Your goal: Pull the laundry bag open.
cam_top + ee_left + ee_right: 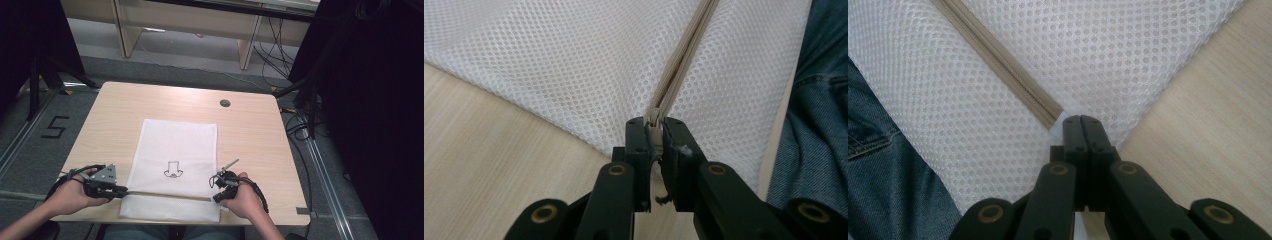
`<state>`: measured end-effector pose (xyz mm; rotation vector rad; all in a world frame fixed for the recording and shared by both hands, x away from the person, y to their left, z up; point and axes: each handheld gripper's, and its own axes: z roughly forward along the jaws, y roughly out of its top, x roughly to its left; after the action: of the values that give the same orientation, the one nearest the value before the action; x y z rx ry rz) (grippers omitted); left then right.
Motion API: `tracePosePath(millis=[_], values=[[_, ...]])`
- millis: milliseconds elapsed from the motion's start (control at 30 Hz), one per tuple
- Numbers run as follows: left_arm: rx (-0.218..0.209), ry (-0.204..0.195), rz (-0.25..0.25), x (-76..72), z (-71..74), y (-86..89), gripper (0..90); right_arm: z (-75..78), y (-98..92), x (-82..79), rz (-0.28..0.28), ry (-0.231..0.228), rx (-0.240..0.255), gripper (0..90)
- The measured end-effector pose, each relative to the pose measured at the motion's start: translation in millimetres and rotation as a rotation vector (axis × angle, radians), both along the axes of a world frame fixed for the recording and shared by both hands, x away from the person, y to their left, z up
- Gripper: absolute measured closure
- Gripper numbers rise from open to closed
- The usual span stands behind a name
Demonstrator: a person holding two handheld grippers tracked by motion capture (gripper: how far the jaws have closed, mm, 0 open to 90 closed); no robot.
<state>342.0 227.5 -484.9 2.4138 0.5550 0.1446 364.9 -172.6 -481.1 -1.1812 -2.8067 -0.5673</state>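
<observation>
A white mesh bag [175,145] lies flat in the middle of the wooden table, with a small black drawing [173,170] on it. A beige zipper [165,195] runs across the bag near the front edge. My left gripper [122,191] is at the zipper's left end. In the left gripper view its jaws are shut on the zipper pull [654,125], and the zipper [684,60] runs away from them. My right gripper [216,197] is at the zipper's right end. There its jaws pinch the bag's edge [1060,120] where the zipper [998,60] ends.
A round cable hole [225,103] sits near the table's far edge. The table's front edge [200,222] is just beyond the bag, with the person's jeans [819,125] below it. Bare tabletop [260,140] lies right of the bag. Cables [300,130] trail on the floor at right.
</observation>
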Motion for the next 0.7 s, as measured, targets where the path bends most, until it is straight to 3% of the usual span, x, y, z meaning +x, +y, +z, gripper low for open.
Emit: tracePosePath(millis=[33,100,533,600,700], values=[[-0.004,0.011,0.001,1.4,-2.3,0.3,81.8,1.5,1.7,-1.8,-0.021,0.026,-0.008,90.0],[-0.017,0.024,0.014,2.9,-4.6,1.8,81.8,0.0,0.5,-0.7,0.0,-0.004,-0.003,90.0],[0.019,0.036,0.025,2.1,-6.6,0.7,81.7,0.2,-1.1,-1.1,-0.012,0.008,0.004,90.0],[0.016,0.032,0.023,2.6,-6.6,1.2,81.7,0.6,-0.9,-1.4,-0.018,0.016,0.004,90.0],[-0.028,0.043,0.041,3.1,-7.5,2.3,81.4,0.3,-0.9,-1.1,-0.014,0.007,0.004,90.0]])
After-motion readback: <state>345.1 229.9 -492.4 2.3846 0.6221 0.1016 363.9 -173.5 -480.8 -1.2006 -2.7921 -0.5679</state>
